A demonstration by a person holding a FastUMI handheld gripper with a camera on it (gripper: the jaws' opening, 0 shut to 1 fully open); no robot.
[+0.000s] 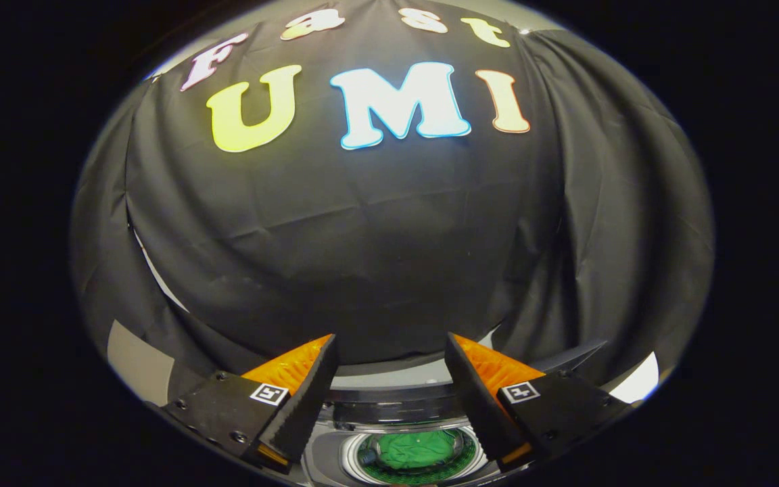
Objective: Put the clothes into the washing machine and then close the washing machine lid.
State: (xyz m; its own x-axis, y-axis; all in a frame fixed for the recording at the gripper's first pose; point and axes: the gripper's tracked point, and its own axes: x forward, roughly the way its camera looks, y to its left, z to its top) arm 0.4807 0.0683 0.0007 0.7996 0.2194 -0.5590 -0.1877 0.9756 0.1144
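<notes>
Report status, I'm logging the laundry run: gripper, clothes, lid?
Gripper open, holding nothing. Green cloth garment inside round washing machine drum, below fingers. Lid not shut. Nothing blocking.

The gripper [389, 352] is held level and facing straight ahead, its two fingers [298, 399] spread wide apart with nothing gripped or touched between them, each finger angled inward toward its tip, and a small square marker is carried on the top of each finger mount.

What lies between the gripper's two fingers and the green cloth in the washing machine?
Nothing: in the gripper view, the open gripper hangs above the washing machine, fingers apart and holding nothing, and the green cloth lies uncovered in the drum below.
</notes>
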